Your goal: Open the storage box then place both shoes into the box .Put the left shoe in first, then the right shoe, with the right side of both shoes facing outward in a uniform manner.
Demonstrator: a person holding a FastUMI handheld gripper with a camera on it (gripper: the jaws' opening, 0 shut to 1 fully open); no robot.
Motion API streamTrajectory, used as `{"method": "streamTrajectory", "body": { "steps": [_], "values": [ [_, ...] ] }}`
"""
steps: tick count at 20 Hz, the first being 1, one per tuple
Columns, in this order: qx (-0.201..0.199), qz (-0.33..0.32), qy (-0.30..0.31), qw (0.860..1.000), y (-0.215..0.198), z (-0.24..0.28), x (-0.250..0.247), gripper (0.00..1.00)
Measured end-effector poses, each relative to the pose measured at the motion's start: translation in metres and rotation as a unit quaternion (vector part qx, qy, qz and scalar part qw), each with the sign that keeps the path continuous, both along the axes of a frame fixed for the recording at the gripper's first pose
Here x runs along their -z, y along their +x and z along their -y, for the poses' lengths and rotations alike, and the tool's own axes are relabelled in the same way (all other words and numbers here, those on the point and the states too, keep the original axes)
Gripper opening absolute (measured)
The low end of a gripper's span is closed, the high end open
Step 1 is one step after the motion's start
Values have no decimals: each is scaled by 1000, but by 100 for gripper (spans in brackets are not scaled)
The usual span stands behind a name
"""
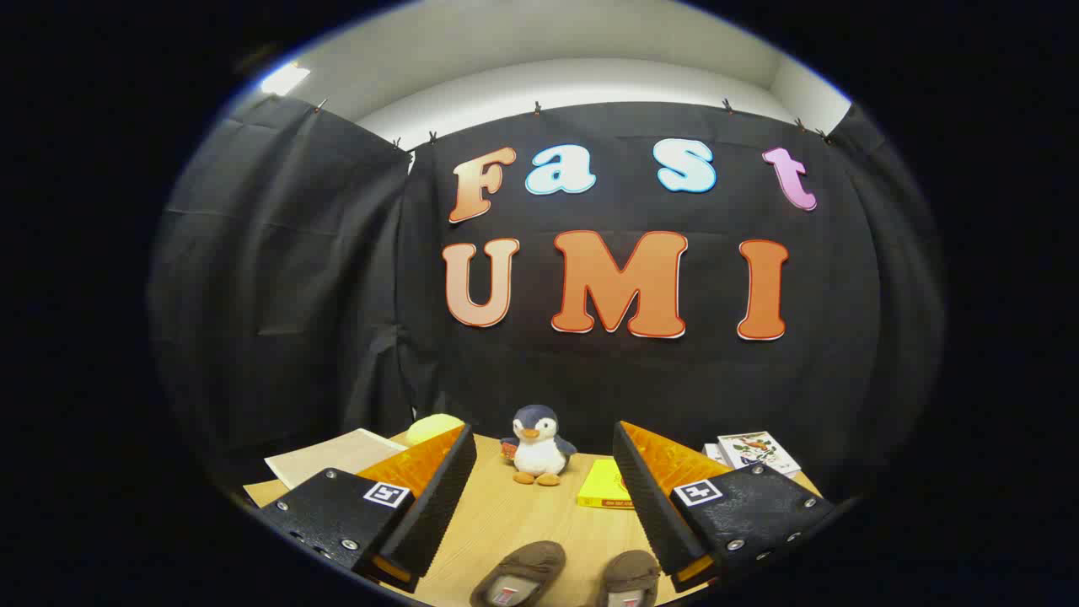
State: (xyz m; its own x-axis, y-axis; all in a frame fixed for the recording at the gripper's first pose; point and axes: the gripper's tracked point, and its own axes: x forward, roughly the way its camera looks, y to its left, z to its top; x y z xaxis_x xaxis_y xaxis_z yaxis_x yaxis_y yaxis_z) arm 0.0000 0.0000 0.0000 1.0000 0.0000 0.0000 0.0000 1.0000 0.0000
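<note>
The claw (544, 472) is held level above the light wooden table (506, 518), pointing toward the black cloth wall (590, 371) of the booth. Its two black ribbed fingers with orange side plates (438, 497) are spread wide — nothing is held between them, and bare table surface shows in the gap.

Left to right, along the table:

- A flat beige sheet or board (333, 455) lies at the left edge of the table, beyond the left finger.
- A rounded yellow-green object (432, 427) sits just behind the left fingertip; what it is cannot be told.
- A small plush penguin, dark blue and white with orange feet (537, 447), stands upright near the far edge of the table, ahead of the gap between the fingers.
- A flat yellow box or book (607, 486) lies just beside the penguin, partly hidden behind the right finger.
- A white illustrated booklet (757, 449) lies near the right corner of the table, beyond the right finger.

Two brown fabric slippers (523, 573) lie side by side on the near part of the table, below and between the fingers, not touched by either finger. The table between slippers and penguin is open.
</note>
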Motion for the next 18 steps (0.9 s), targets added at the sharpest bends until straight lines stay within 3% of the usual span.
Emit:
{"method": "streamTrajectory", "body": {
  "steps": [18],
  "values": [
    [28,-3,3,1000,-6,24,0,98]
  ]
}}
